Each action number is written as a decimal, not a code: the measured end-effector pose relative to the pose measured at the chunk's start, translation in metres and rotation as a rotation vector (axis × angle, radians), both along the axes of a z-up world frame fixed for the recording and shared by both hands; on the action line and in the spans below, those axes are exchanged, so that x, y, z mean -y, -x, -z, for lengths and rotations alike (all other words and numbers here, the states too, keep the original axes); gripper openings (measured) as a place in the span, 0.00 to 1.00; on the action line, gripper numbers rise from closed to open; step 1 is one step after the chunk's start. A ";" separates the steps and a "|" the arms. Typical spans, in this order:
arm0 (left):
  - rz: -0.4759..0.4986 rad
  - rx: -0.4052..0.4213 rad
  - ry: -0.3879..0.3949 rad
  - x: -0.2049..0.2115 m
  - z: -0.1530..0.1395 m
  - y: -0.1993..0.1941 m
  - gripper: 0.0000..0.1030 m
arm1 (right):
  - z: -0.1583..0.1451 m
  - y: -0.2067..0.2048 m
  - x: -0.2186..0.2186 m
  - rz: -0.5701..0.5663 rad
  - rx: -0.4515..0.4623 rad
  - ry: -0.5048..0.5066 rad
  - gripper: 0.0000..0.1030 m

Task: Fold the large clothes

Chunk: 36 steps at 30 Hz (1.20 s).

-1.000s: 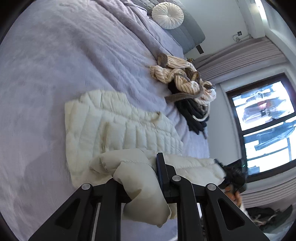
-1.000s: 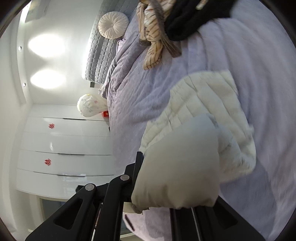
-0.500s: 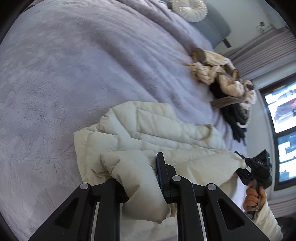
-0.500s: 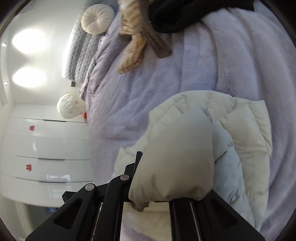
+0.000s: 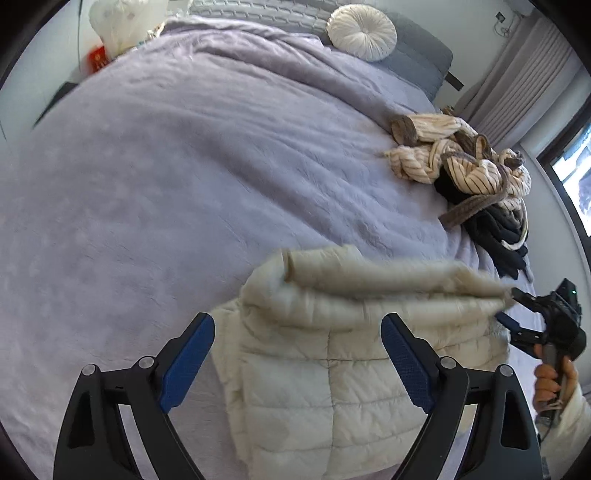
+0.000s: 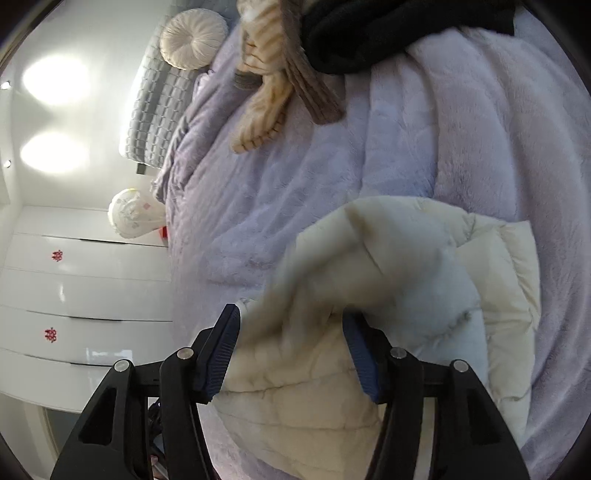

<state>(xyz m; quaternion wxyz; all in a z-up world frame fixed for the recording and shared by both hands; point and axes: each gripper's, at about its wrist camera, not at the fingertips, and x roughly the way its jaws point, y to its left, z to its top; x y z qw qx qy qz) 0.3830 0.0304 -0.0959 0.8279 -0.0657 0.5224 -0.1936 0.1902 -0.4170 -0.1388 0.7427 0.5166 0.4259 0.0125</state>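
A cream quilted puffer jacket (image 5: 332,354) lies folded over on the lilac bed cover (image 5: 184,184); it also shows in the right wrist view (image 6: 406,295). My left gripper (image 5: 295,354) is open, its blue pads (image 5: 188,354) standing wide apart over the jacket's left part. My right gripper (image 6: 291,350) is open, with a blurred fold of the jacket lying loose between the jaws. The right gripper also shows in the left wrist view (image 5: 517,314) at the jacket's right end, held by a hand.
A heap of striped cream and black clothes (image 5: 469,173) lies on the bed's right side, also seen in the right wrist view (image 6: 295,55). A round white cushion (image 5: 362,33) sits at the headboard. White drawers (image 6: 74,295) stand beside the bed.
Both grippers were shut on the jacket's edge and carried it over onto itself. Now both have opened and let it go, and the jacket's top fold drops onto the lower layer.
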 end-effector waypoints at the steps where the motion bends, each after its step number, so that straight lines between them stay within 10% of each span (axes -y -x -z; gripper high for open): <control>1: -0.003 0.009 -0.002 -0.001 -0.002 0.001 0.89 | -0.004 0.002 0.000 -0.003 0.006 0.006 0.61; 4: 0.016 0.033 -0.018 0.001 -0.002 0.005 0.72 | -0.017 0.008 -0.001 -0.031 -0.012 0.112 0.56; 7: 0.045 0.011 -0.042 0.015 0.014 0.002 0.46 | -0.020 0.000 -0.004 -0.084 -0.066 0.271 0.12; 21: -0.095 -0.038 -0.057 0.053 0.105 -0.054 0.43 | 0.042 -0.043 0.015 -0.104 -0.167 0.498 0.10; 36: -0.125 -0.018 -0.088 0.059 0.105 -0.064 0.44 | 0.057 -0.041 0.028 -0.046 -0.180 0.461 0.07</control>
